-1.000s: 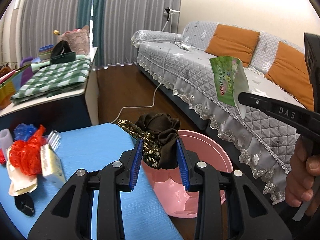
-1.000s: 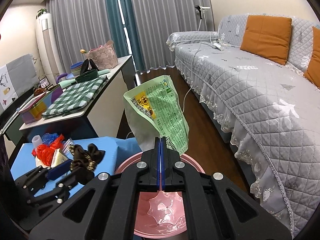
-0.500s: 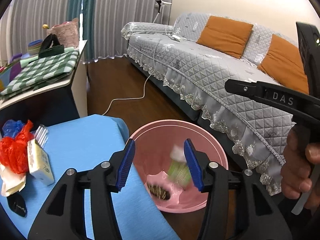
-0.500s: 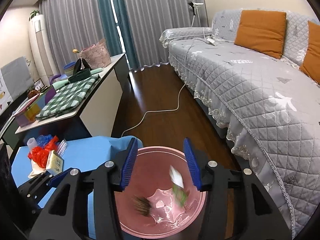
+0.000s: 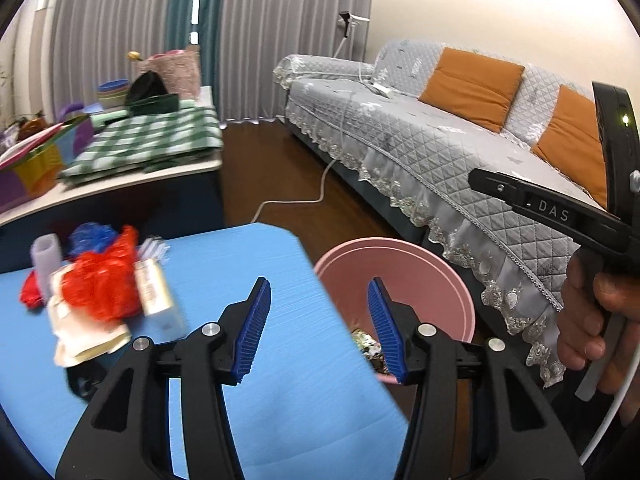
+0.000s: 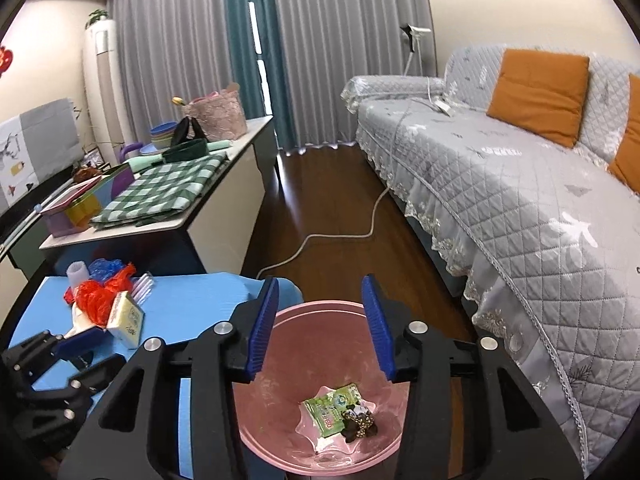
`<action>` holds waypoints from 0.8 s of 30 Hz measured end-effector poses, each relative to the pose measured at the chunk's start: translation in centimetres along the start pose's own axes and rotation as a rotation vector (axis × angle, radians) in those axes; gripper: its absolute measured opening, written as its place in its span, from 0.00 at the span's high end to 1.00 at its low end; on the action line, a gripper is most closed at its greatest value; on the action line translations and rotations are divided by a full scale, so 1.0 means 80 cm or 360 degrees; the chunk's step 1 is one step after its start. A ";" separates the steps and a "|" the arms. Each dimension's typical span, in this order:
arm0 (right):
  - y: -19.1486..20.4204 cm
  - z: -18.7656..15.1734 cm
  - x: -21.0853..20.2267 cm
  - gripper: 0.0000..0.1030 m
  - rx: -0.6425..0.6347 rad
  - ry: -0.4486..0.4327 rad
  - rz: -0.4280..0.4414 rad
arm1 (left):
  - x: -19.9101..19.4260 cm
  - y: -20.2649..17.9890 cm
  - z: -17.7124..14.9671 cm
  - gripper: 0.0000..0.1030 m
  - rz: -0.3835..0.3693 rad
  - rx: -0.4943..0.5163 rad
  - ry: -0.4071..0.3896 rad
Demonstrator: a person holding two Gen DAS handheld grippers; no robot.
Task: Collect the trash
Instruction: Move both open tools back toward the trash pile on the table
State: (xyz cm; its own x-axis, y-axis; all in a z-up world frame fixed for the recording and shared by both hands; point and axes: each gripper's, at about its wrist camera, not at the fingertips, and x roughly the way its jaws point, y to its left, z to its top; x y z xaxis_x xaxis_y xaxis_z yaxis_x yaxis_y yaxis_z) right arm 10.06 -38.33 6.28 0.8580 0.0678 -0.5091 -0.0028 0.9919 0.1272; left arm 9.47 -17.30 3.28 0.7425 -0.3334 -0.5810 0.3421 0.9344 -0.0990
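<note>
Our left hand-held gripper (image 5: pixel 318 322) is released, blue pads (image 5: pixel 254 326) about half apart w/ nothing between them; it hangs over the right edge of the blue counter (image 5: pixel 240 256), tilted down. Our right hand-held gripper (image 6: pixel 320 328) is also empty and its jaws are closing, pads touching nothing, poised right above the pink bin (image 6: pixel 280 360).

Trash already in: a green wrapper (image 6: pixel 330 410) and a dark patterned scrunchie (image 6: pixel 360 424) lie touching on the bin floor, below & slightly right of the right gripper's tips. In the left view only a scrap of the scrunchie (image 5: pixel 366 342) shows by the right pad, inside the bin (image 5: pixel 400 264).

Remaining trash pile (image 5: pixel 104 288) — red bag, blue bag, small box, white paper — sits on the counter, ahead-left of the left gripper, blurred. In the right view the pile (image 6: pixel 106 304) is far left.

Room: bin stands just beside the counter's right edge; bare wood floor (image 6: pixel 328 208) w/ a white cable (image 6: pixel 340 236) ahead; sofa (image 6: pixel 520 184) close on the right.

A hand (image 5: pixel 592 320) grips the right gripper's handle at the left view's right edge.
</note>
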 end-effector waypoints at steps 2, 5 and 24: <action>0.009 -0.002 -0.008 0.64 -0.0009 -0.0020 0.0018 | -0.014 0.013 -0.004 0.51 0.0014 -0.0013 -0.0008; 0.025 -0.006 -0.021 0.70 -0.0022 -0.0045 0.0060 | -0.040 0.035 -0.011 0.51 0.0047 -0.0027 -0.0015; 0.173 -0.044 -0.022 0.76 -0.0175 -0.0044 0.0264 | -0.116 0.221 -0.068 0.56 0.0334 -0.0479 -0.0168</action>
State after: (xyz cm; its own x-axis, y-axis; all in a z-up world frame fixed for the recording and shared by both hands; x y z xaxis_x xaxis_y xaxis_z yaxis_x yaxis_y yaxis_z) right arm 6.72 -24.33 5.95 0.8550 0.2296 -0.4651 -0.2000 0.9733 0.1128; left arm 5.53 2.97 2.53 0.8390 -0.1271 -0.5291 0.0032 0.9735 -0.2288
